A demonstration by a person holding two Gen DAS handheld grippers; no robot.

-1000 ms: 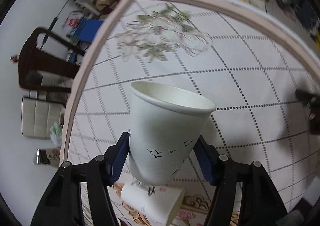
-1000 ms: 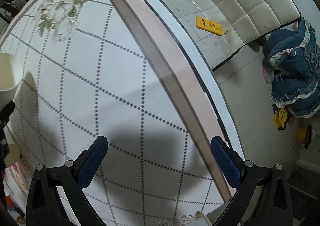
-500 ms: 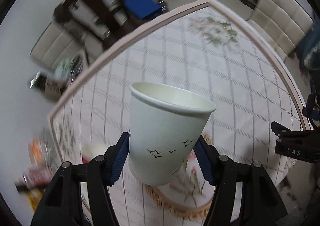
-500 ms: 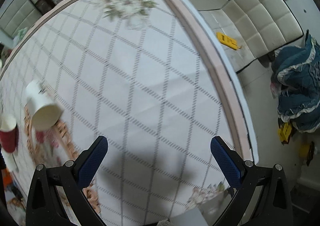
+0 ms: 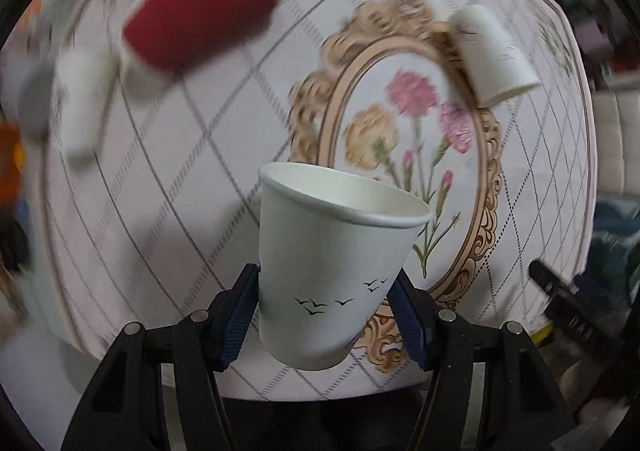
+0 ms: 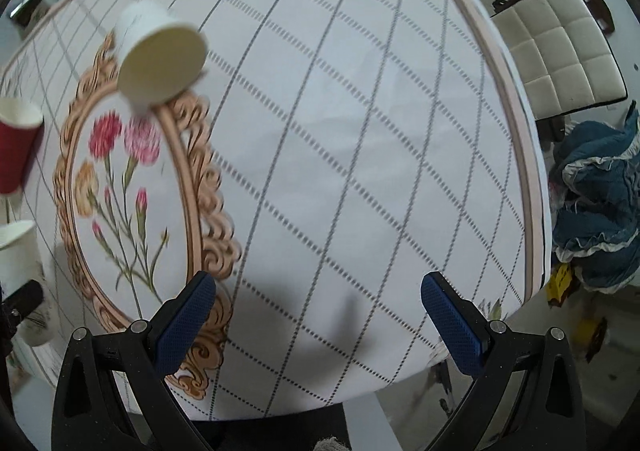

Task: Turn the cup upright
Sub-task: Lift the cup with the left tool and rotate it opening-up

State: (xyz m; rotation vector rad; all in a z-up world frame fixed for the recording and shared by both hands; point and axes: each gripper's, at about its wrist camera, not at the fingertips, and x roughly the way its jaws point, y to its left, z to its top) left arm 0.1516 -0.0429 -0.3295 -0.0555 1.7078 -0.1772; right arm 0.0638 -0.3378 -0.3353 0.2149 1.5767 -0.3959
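Left wrist view: white paper cup (image 5: 336,271) with bird print clamped between the blue pads (image 5: 239,321) of the left gripper (image 5: 326,315), mouth up and tilted slightly, held above the near edge of the table (image 5: 200,155). Beyond it, a second white cup (image 5: 494,55) lies on its side at far right, on the ornate flower frame (image 5: 472,171) printed on the cloth. Blurred red cup (image 5: 200,1) far left, another blurred white cup (image 5: 82,103) beside it. Right wrist view: right gripper (image 6: 320,327) spread wide, nothing between its fingers, over bare cloth near the table edge; the lying cup (image 6: 160,55) sits far left. Versus 0.5 s ago: left camera swung toward the cloth's centre, the red cup now in view; the held cup's grip unchanged.
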